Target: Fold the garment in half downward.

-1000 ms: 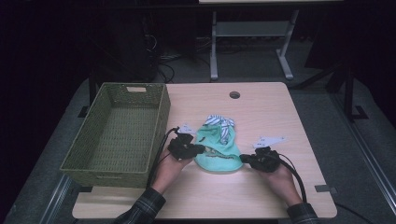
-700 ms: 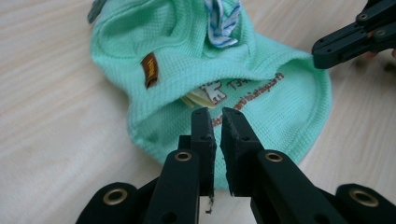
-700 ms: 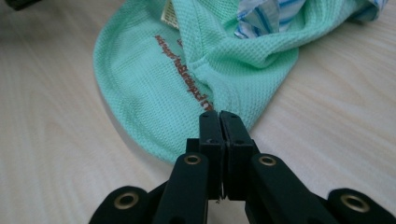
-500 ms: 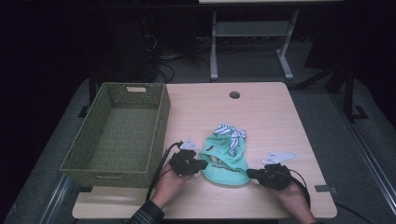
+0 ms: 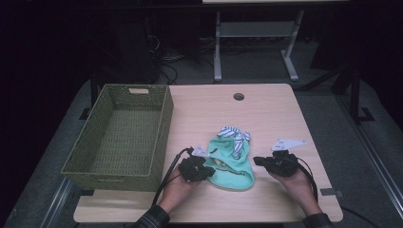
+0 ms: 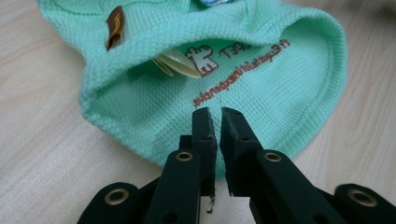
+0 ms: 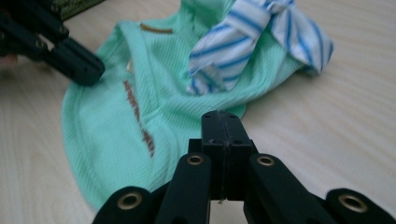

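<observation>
Light wooden table (image 5: 266, 109) bearing, at its left side, a green woven basket (image 5: 119, 130). Near the front edge, between the two tools, lies a mint-green knitted garment (image 5: 231, 164), flat on the table, with a blue-and-white striped cloth piece (image 5: 234, 137) bunched at its far end. Left tool (image 6: 215, 126): jaws drawn almost together with a narrow slit between them, their tips over the garment's near hem; whether cloth is pinched cannot be told. Right tool (image 7: 224, 123): jaws pressed fully together with nothing between them, lying just beside the garment's right edge.
</observation>
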`<state>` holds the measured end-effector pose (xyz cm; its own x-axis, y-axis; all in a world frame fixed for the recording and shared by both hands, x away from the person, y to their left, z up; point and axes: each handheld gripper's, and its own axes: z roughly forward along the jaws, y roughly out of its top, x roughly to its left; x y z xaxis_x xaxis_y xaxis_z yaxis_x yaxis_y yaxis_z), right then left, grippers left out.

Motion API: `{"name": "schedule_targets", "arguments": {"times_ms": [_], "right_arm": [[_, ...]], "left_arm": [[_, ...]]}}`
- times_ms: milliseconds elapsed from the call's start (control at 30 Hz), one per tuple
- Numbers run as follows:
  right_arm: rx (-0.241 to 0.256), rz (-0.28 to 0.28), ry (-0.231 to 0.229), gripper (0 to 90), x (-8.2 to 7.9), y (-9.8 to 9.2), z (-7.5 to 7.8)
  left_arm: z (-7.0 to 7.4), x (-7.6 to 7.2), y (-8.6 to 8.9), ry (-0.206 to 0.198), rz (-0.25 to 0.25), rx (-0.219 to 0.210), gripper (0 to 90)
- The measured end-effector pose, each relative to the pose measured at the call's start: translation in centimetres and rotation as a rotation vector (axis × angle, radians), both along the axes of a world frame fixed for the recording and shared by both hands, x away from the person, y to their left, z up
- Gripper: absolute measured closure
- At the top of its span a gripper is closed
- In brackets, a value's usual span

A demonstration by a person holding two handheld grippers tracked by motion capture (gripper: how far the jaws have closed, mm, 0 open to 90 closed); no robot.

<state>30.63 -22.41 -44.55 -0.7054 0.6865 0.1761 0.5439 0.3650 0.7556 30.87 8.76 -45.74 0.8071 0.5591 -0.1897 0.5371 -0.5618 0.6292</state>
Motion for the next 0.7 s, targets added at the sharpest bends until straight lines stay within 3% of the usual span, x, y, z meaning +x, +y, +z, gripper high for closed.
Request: {"name": "schedule_targets", "arguments": {"times_ms": [33, 100, 200, 233, 267, 367, 400, 533, 567, 700], "right_arm": [[-0.001, -0.002, 0.001, 89.5, 1.0, 0.1, 0.1], [-0.001, -0.003, -0.003, 89.6, 1.4, 0.2, 0.2], [0.009, -0.022, -0.026, 89.7, 3.3, 0.7, 0.5], [0.009, -0.022, -0.026, 89.7, 3.3, 0.7, 0.5], [-0.002, -0.027, -0.013, 89.6, 4.3, 1.0, 0.6], [0.004, -0.03, -0.036, 89.6, 5.0, 1.2, 0.5], [-0.013, -0.037, -0.025, 89.7, 6.0, 1.5, 0.4], [0.011, -0.049, -0.041, 89.7, 6.9, 1.6, 0.3], [0.001, -0.049, -0.022, 89.9, 7.5, 1.8, 0.0], [-0.003, -0.038, -0.025, 90.0, 8.1, 2.1, -0.1]], "left_arm": [[-0.2, 0.0, -0.1, 0.006, 0.012, -0.009, 83.7], [-0.3, 0.0, -0.1, 0.012, -0.004, 0.016, 84.0], [-0.3, 0.1, 0.0, 0.014, 0.0, 0.009, 84.0], [-0.3, 0.1, 0.0, 0.017, -0.002, 0.01, 84.0], [-0.4, 0.1, 0.1, 0.018, 0.002, 0.002, 84.1], [-0.4, 0.1, 0.1, 0.019, 0.001, 0.001, 84.4], [-0.4, 0.1, 0.1, 0.023, 0.003, -0.001, 84.6], [-0.4, 0.1, 0.1, 0.025, -0.002, 0.001, 84.7], [-0.4, 0.1, 0.1, 0.026, -0.003, 0.002, 85.6], [-0.4, 0.1, 0.2, 0.033, -0.005, 0.001, 86.3]]}}
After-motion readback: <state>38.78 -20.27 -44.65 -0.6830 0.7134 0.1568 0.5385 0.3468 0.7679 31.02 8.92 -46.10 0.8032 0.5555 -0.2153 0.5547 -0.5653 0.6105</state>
